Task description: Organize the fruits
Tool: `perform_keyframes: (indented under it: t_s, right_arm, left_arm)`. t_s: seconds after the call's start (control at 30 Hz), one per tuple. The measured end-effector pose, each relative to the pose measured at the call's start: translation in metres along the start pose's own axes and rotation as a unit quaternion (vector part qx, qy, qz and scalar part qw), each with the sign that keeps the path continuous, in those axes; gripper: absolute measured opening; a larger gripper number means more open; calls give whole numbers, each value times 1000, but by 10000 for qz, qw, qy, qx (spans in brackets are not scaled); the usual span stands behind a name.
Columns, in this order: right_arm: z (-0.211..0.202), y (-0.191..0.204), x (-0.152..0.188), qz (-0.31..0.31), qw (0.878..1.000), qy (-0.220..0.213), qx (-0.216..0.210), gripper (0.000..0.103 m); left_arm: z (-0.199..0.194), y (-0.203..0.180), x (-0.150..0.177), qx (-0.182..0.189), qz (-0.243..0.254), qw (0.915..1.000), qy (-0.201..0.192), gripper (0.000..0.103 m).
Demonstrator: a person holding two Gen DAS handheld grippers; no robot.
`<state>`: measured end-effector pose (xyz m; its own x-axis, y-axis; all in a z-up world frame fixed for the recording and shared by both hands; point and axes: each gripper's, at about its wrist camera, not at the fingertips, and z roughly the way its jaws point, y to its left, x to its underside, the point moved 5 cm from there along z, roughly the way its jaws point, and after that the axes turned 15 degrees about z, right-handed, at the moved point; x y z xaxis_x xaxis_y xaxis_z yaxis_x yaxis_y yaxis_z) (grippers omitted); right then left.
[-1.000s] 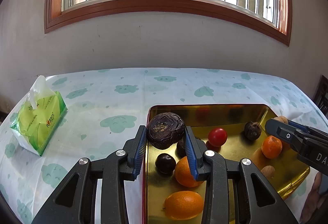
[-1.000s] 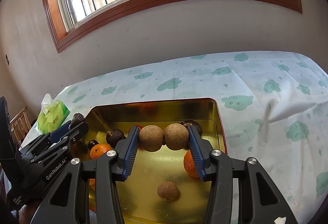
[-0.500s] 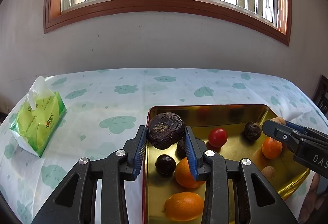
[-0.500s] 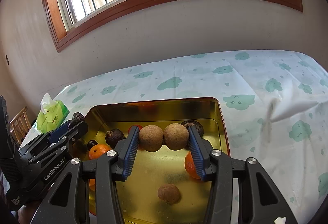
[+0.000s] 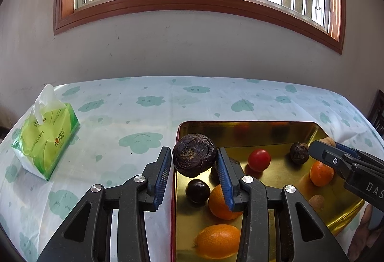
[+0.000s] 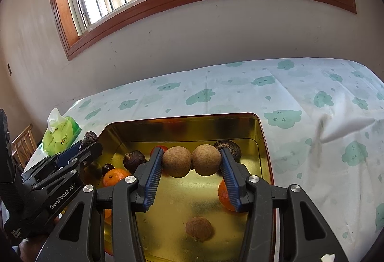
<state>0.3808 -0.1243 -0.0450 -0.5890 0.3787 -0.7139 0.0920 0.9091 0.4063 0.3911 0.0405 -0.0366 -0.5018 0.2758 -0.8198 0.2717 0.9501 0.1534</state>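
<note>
My left gripper (image 5: 194,161) is shut on a dark wrinkled passion fruit (image 5: 194,154), held above the left rim of a gold tray (image 5: 252,126). The tray holds oranges (image 5: 217,241), a red cherry tomato (image 5: 259,160), a dark plum (image 5: 198,190) and another wrinkled fruit (image 5: 299,152). My right gripper (image 6: 191,161) is shut on two joined tan longans (image 6: 177,161), held above the tray floor (image 6: 182,199). A loose longan (image 6: 199,229) lies below them. The left gripper also shows in the right wrist view (image 6: 86,146).
A green tissue pack (image 5: 45,139) stands on the cloud-patterned tablecloth (image 5: 144,103) at the left. A wall with a window is behind the table. The cloth is folded up at the right (image 6: 340,127).
Almost nothing. Both grippers keep their fruit; the right gripper's tip has drifted slightly left in the left wrist view.
</note>
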Motion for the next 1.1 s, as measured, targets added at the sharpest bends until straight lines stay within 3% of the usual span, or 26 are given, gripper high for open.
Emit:
perform_keyframes:
  t_s: [0.1,0.2,0.93,1.1]
  right_arm:
    - [-1,0,-1,-13,10000,-47,15,47]
    - [-4,-2,-2,4,9999,-102,2,49]
    - [-55,5,5,-327,9985,-432,53,59]
    - [-68,7,10,-390,9982,-451,32,60]
  left_arm:
    - [-3,0,0,-50,18,9999,-87,68]
    - [-9,-1,-2,-127,112,9997,-200,75]
    - [-54,-13,-4,-316,166,9990,-250,85]
    - [-74,-11,-2,-630,104,9974,-330,99]
